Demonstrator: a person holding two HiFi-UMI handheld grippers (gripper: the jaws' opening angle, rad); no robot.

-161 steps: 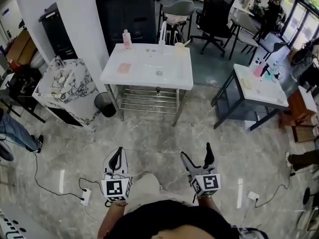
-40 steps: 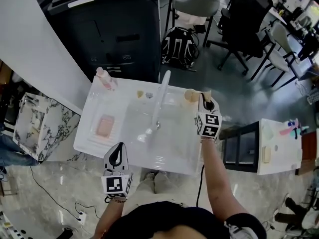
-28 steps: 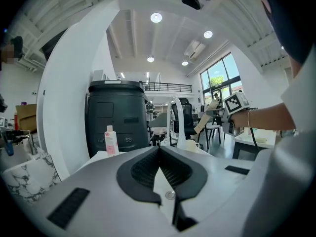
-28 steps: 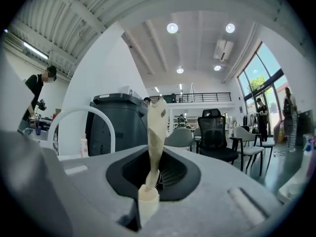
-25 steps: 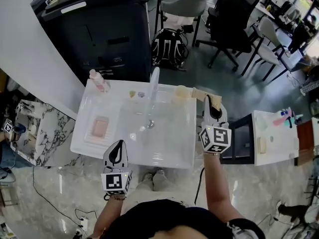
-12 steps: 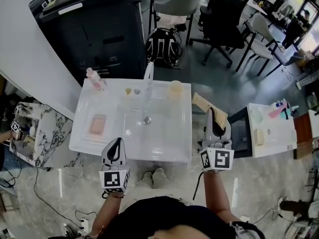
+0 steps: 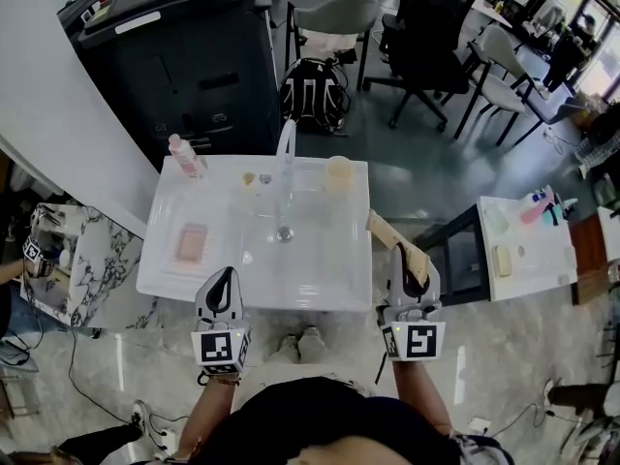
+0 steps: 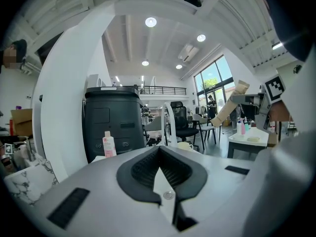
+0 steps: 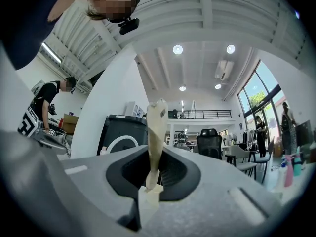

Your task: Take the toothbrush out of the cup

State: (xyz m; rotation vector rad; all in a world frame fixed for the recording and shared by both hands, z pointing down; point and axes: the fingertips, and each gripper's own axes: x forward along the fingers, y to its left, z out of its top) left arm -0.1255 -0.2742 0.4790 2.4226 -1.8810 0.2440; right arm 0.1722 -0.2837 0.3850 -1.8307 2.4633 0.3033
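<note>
Office bay, white sink table [image 7: 184, 269] | cup [image 7: 339, 173] upright at rear edge, no brush in it | toothbrush [image 7: 392, 238] out, beyond table's right edge, apart from cup | right gripper [image 7: 408, 264] clamped on its lower end, carrying it clear | left gripper [image 7: 223, 281] jaws together, empty, likely idle.

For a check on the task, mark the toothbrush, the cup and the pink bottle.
toothbrush [image 7: 395, 243], head view, midway along its length
cup [image 7: 338, 180], head view, its side wall
pink bottle [image 7: 186, 158], head view, its body below the cap
</note>
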